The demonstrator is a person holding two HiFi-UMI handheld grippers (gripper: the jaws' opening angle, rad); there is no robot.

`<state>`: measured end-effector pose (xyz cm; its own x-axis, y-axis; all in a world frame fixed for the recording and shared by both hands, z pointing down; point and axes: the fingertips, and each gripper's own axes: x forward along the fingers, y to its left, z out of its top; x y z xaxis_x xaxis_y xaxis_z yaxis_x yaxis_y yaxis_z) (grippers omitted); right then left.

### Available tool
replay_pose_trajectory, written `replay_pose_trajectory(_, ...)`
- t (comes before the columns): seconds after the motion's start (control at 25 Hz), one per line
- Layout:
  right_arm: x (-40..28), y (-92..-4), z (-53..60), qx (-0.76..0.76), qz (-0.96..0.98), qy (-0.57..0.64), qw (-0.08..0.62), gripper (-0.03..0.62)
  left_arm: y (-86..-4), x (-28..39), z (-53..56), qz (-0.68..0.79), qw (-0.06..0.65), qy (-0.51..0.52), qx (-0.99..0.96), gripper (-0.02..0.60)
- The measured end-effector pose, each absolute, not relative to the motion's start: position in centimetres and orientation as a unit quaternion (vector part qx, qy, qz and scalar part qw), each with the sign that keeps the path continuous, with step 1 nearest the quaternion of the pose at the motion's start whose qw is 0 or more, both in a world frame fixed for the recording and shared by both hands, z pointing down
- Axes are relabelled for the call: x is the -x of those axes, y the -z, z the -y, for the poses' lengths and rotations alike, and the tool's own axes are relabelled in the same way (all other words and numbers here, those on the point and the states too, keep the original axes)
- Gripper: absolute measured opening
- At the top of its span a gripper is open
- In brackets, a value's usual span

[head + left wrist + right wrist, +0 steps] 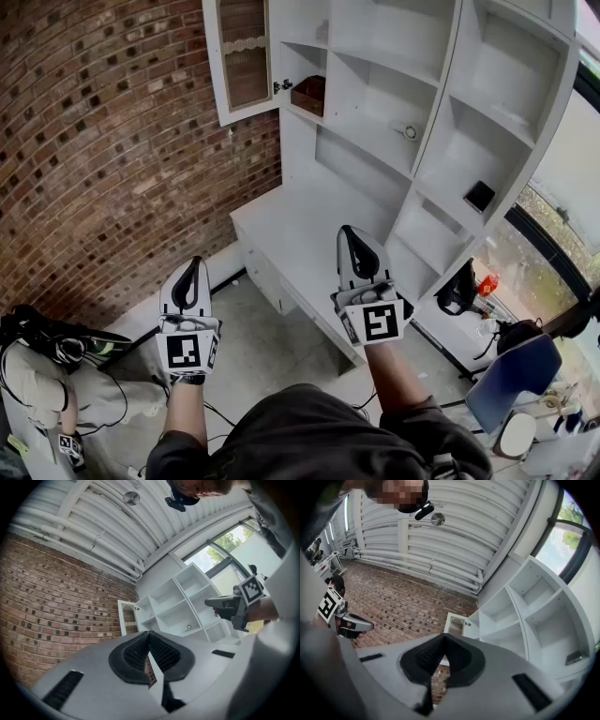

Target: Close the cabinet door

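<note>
The white cabinet door (242, 56) with an arched glass panel stands swung open at the upper left of the white shelf unit (441, 141), against the brick wall. It also shows far off in the left gripper view (127, 617) and the right gripper view (454, 624). My left gripper (196, 260) is held low over the floor, well short of the door, jaws shut on nothing (149, 633). My right gripper (347, 229) hovers above the desk top, also shut and empty (443, 635). Both point upward toward the shelves.
A white desk top (281, 225) juts out below the shelves. A brown box (309, 94) sits in the compartment behind the door; a small black object (479, 195) lies on a right-hand shelf. The brick wall (112, 141) is left, a blue chair (511, 375) right, gear (56, 347) on the floor.
</note>
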<state>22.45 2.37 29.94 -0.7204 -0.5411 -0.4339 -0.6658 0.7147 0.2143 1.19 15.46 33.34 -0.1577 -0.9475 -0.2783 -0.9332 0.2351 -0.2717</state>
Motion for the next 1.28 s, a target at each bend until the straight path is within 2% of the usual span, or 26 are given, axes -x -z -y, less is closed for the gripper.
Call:
replay_pose_trajectory(0.64,-23.3,-30.8,-1.1,0.318,-0.916,-0.167,0.179,0.002,-34.0,-1.9,-14.3,-0.768,0.193,0.029,0.610,0.002)
replay_pose_trajectory(0.68,-23.5,-30.7,-1.0,0.315,-0.916,-0.166,0.185,0.013,-34.0,-2.0,-14.2,-0.769,0.193,0.031,0.608,0.002)
replay_pose_trajectory(0.72,-23.6,-30.6,-0.8,0.311,-0.917,-0.166,0.188,0.054,-34.1,-2.0,-14.0,-0.771,0.192,0.031,0.606,0.002)
replay_pose_trajectory(0.8,-23.7,-30.5,-0.4,0.301,-0.919,-0.166,0.192,0.196,-34.1,-2.2,-13.7,-0.774,0.191,0.030,0.603,0.002)
replay_pose_trajectory(0.84,-23.7,-30.5,-0.2,0.296,-0.921,-0.167,0.192,0.253,-34.2,-2.3,-13.5,-0.776,0.190,0.031,0.601,0.002)
replay_pose_trajectory(0.88,-23.8,-30.5,0.0,0.293,-0.921,-0.169,0.193,0.283,-34.2,-2.4,-13.3,-0.777,0.190,0.033,0.599,0.002)
replay_pose_trajectory(1.28,-23.7,-31.9,2.4,0.268,-0.929,-0.164,0.195,0.290,-35.5,-3.5,-11.6,-0.791,0.184,0.050,0.581,0.002)
